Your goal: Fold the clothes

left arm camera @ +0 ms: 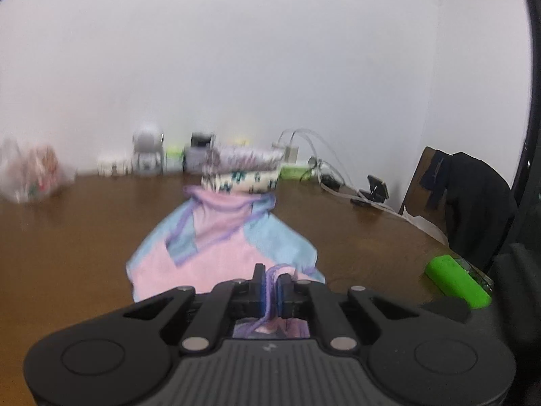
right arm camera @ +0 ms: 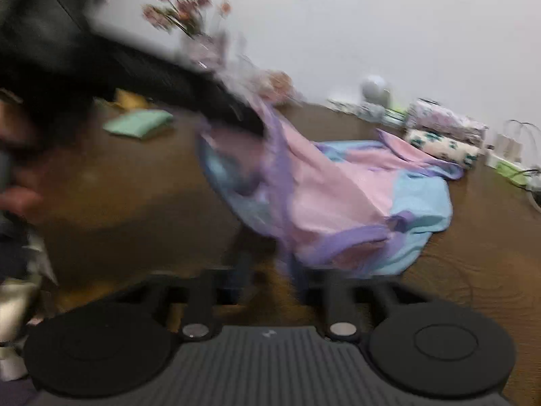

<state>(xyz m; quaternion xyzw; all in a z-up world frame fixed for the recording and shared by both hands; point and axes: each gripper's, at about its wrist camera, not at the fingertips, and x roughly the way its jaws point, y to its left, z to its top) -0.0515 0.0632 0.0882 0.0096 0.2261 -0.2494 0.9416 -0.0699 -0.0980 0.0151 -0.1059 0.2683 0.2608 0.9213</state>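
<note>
Left wrist view: left gripper (left arm camera: 270,279) clamped on purple hem of the pink-blue garment (left arm camera: 216,243), which spreads beyond it over the wooden table (left arm camera: 84,223). Beyond the garment, folded stack (left arm camera: 241,172). Right gripper (right arm camera: 270,270) blurred, closed on garment's near edge.

A plain white wall (left arm camera: 270,50) is standing behind a brown wooden table (left arm camera: 84,223), with soft, even light falling across both. At three o'clock a wooden chair (left arm camera: 424,176) is carrying a dark coat (left arm camera: 473,203).
</note>
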